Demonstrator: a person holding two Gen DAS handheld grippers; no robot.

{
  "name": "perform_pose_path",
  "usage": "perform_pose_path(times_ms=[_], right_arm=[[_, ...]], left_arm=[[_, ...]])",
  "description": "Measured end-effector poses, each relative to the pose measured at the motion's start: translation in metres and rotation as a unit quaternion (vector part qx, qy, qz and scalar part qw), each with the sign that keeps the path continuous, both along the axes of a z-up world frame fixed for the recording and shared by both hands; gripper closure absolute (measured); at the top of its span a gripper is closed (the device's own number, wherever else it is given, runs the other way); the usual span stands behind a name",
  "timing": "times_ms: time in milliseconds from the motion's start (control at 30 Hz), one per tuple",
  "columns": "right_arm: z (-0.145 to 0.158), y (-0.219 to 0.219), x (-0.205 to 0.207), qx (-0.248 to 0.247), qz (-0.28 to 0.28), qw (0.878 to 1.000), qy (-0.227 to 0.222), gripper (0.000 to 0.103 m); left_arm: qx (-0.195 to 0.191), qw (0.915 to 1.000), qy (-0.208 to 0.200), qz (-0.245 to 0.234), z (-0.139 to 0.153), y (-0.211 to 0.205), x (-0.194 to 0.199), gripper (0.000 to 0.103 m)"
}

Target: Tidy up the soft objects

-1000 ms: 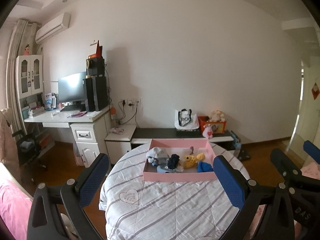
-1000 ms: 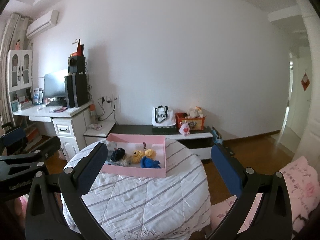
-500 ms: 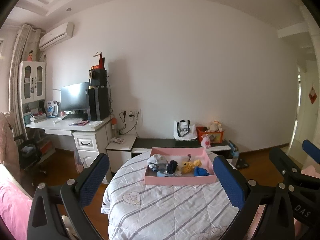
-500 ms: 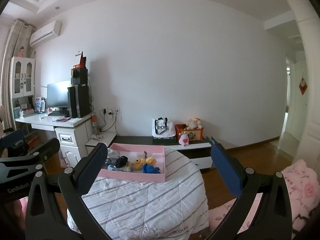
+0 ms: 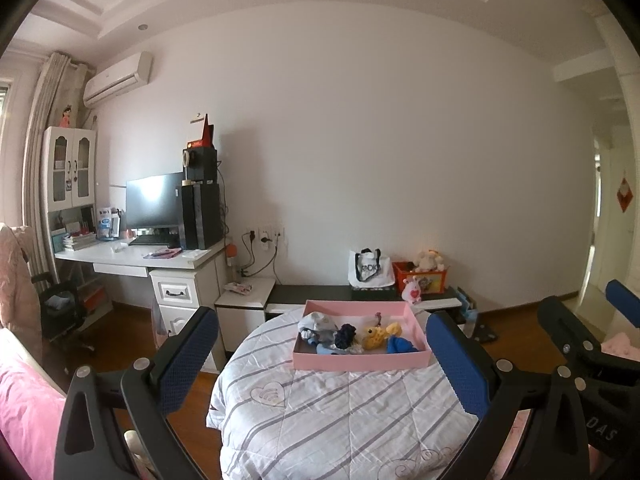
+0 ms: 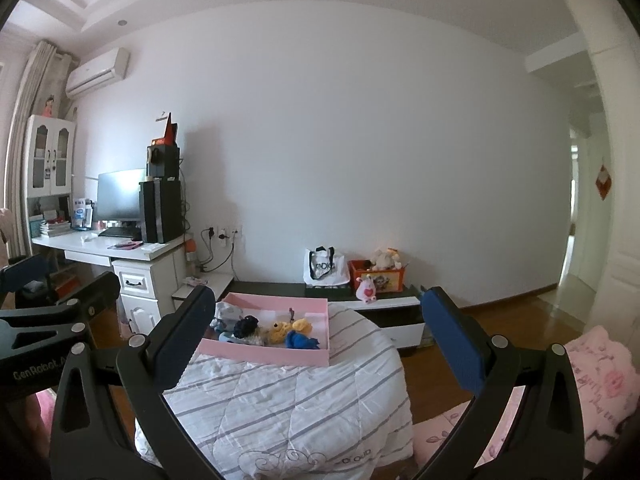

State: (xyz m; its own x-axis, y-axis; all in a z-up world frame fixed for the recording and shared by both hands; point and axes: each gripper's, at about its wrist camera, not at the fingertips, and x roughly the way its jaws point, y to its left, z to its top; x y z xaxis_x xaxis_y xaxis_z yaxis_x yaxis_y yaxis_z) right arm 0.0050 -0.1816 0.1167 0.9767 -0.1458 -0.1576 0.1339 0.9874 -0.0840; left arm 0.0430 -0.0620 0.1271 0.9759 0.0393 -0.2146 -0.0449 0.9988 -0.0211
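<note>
Soft toys (image 5: 354, 335) heaped in pink tray (image 5: 362, 361) on quilt-covered counter (image 5: 340, 420): grey at tray's left end, dark blue and yellow mid-tray, bright blue at right. Tray's long axis crosswise to both views. Left hand-held gripper (image 5: 322, 354) spread wide, empty, facing tray almost squarely. Right hand-held gripper (image 6: 320, 340) likewise wide and empty, tray left of its centre. Likely left nearer
</note>
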Motion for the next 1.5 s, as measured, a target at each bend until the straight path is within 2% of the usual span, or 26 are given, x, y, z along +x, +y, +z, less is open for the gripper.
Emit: perform_pose_path(times_ms=[1500], right_arm=[[0.006, 0.000, -0.010, -0.004, -0.003, 1.000, -0.015, 0.000]], left_arm=[[0.000, 0.9999, -0.012, 0.000, 0.000, -0.002, -0.014, 0.000]])
